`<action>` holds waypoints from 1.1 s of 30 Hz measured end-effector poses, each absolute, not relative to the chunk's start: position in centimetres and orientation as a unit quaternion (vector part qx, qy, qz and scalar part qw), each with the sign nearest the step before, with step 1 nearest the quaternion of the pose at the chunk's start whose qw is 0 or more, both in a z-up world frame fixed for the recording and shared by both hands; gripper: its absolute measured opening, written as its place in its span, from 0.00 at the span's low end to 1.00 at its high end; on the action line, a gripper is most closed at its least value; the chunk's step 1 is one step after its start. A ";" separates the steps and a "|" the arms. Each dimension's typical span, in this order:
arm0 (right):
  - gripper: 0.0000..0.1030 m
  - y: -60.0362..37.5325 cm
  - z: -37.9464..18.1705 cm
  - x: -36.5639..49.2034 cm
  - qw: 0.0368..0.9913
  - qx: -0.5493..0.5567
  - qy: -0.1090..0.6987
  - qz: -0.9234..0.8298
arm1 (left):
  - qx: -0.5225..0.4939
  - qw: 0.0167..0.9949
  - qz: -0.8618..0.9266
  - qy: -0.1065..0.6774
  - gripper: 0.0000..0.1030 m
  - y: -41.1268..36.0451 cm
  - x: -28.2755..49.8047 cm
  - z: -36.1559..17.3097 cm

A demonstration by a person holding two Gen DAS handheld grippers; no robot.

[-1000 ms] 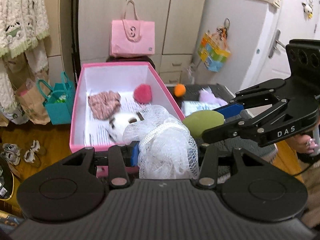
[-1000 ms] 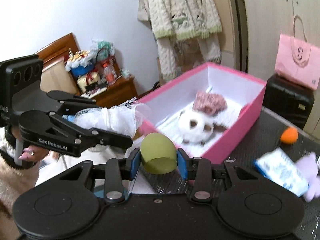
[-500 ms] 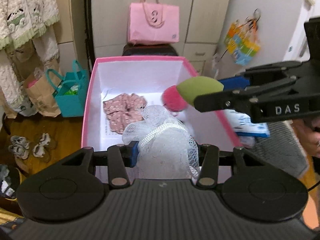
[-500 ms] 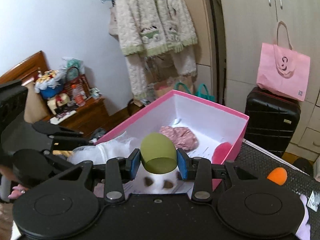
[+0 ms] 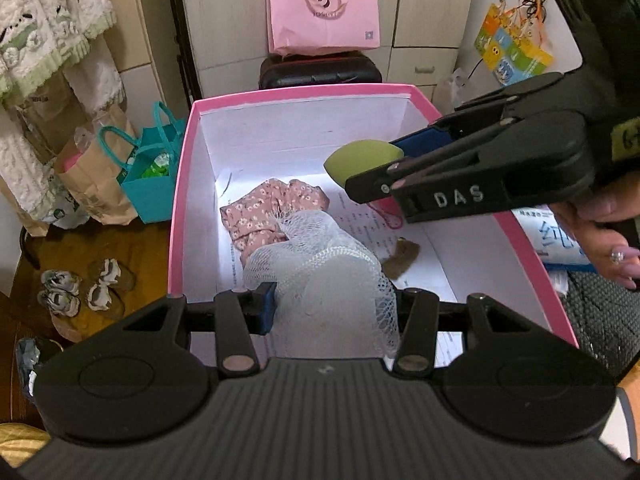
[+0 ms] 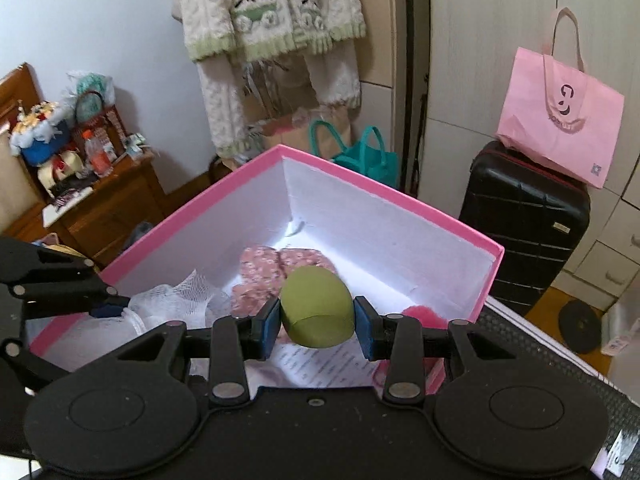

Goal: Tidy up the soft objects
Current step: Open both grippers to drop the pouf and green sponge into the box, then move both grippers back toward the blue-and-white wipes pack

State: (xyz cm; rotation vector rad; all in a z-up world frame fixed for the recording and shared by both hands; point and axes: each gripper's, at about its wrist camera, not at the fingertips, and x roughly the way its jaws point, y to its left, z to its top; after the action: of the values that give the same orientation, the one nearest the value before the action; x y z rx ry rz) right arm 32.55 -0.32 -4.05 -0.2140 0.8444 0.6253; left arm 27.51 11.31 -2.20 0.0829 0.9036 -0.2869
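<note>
Now both tools hang over the open pink box (image 5: 178, 216) rather than beside it — a second ago the left tool sat short of the near wall and the right one was off over the bench; both have swung in and tipped down toward the white floor of the box. To my eye that puts the task at the drop: each load is above the place it belongs, and what remains is to part the pads and let go.

Largest of the two loads is the white mesh bath puff (image 5: 324, 264), a loose netted bundle that bulges well past the blue pads; the left tool (image 5: 334, 306) is clamped on its lower part, and it hangs over the near middle of the box. The right tool (image 6: 316, 322) is pressed shut on the olive-green sponge egg (image 6: 316, 306), smooth and rounded, with its narrow tip pointing ahead; it sits above the right half of the box.

Already lying inside are a pink floral scrunchie (image 5: 272, 210) toward the far left, partly under the puff's edge from this view, a pink fluffy ball (image 6: 424, 316) near the right wall, and a small brown furry piece (image 5: 402, 258) — too little of it shows to name.
</note>
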 end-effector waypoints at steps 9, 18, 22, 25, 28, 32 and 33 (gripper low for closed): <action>0.52 -0.5 -4.2 33.9 0.865 -0.115 0.399 0.283 | 0.031 0.898 -0.115 0.424 0.68 12.1 29.0 -2.1; 0.52 -3.0 -2.8 32.4 0.872 -0.076 0.390 0.285 | 0.025 0.904 -0.110 0.411 0.72 13.0 26.7 -0.6; 0.52 -4.3 -1.6 30.3 0.875 -0.068 0.382 0.289 | 0.030 0.907 -0.113 0.405 0.72 13.0 24.7 0.5; 0.52 -5.4 -0.9 28.4 0.875 -0.068 0.379 0.294 | 0.038 0.907 -0.121 0.402 0.72 12.6 22.8 1.4; 0.52 -6.5 -0.2 26.4 0.873 -0.059 0.378 0.304 | 0.051 0.907 -0.133 0.396 0.72 11.8 20.6 2.1; 0.52 -7.9 1.0 23.3 0.876 -0.060 0.365 0.309 | 0.072 0.905 -0.146 0.393 0.72 10.6 17.6 2.8; 0.52 -8.3 1.3 22.4 0.877 -0.061 0.360 0.313 | 0.079 0.904 -0.149 0.393 0.72 10.3 16.8 2.8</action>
State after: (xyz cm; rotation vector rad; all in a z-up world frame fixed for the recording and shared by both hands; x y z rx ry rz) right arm 22.37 -8.33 1.31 -0.1270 0.7500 0.6523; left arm 16.81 10.26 2.81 0.1628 0.8128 -0.3083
